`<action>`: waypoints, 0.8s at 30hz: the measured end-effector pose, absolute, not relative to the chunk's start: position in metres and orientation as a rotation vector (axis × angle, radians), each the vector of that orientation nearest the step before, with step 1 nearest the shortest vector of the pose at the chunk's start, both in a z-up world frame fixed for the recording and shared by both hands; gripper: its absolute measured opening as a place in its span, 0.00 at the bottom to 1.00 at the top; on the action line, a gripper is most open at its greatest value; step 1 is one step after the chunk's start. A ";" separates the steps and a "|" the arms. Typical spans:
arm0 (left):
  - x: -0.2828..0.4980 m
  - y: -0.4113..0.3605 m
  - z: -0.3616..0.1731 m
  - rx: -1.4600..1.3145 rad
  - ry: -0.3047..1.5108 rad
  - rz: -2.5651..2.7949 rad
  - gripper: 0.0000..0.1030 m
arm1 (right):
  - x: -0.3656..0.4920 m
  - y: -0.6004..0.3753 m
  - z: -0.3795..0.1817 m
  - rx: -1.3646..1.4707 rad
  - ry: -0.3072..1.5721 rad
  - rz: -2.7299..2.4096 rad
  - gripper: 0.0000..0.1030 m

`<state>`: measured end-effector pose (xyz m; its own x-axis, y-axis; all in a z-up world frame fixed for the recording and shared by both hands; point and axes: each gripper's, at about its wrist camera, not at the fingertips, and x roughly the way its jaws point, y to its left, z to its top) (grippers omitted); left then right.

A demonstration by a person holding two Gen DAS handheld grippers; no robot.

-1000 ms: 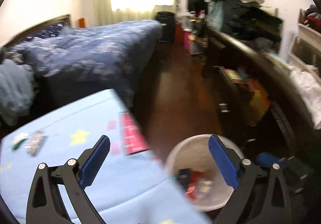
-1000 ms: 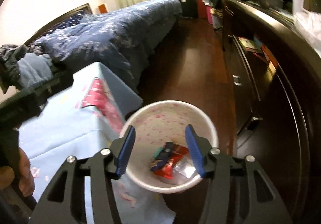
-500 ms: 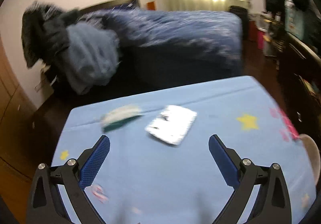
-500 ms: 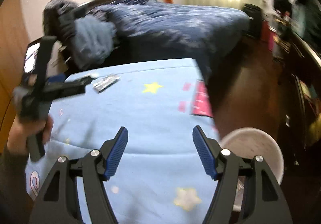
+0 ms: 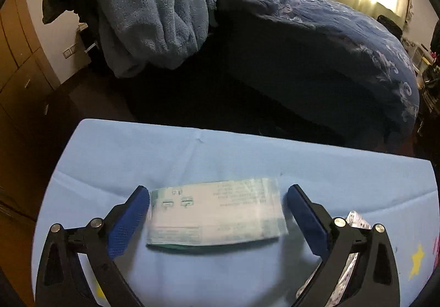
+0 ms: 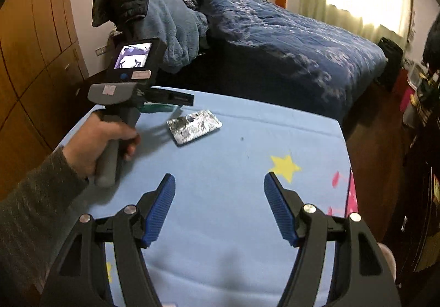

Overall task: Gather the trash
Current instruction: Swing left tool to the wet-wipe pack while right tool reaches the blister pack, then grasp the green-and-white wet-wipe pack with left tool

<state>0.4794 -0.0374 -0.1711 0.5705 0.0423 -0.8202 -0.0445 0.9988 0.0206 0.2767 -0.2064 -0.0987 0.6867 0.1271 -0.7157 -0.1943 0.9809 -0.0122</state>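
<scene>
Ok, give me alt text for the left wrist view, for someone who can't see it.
The open left gripper straddles a flat white-and-green packet lying on a light blue tablecloth, its blue fingers on either side and not yet squeezing it. A silver foil wrapper peeks out behind the right finger. Beyond the table stands a bed with a dark blue quilt.

Tabletop (image 6: pixel 247 142) under light-blue star-print cloth. On it: flat white-green packet (image 5: pixel 216 213) near the far edge, silver foil pack (image 6: pixel 194 126) just beside it.
</scene>
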 end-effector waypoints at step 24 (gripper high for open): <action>0.422 -0.017 -0.119 0.046 0.751 0.018 0.21 | 0.339 -0.180 -0.123 -0.009 0.858 0.237 0.66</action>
<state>0.4216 -0.0167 -0.1194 0.7309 0.0329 -0.6817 0.0003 0.9988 0.0486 0.3393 -0.1802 -0.1227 0.6292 0.2032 -0.7502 -0.2107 0.9737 0.0870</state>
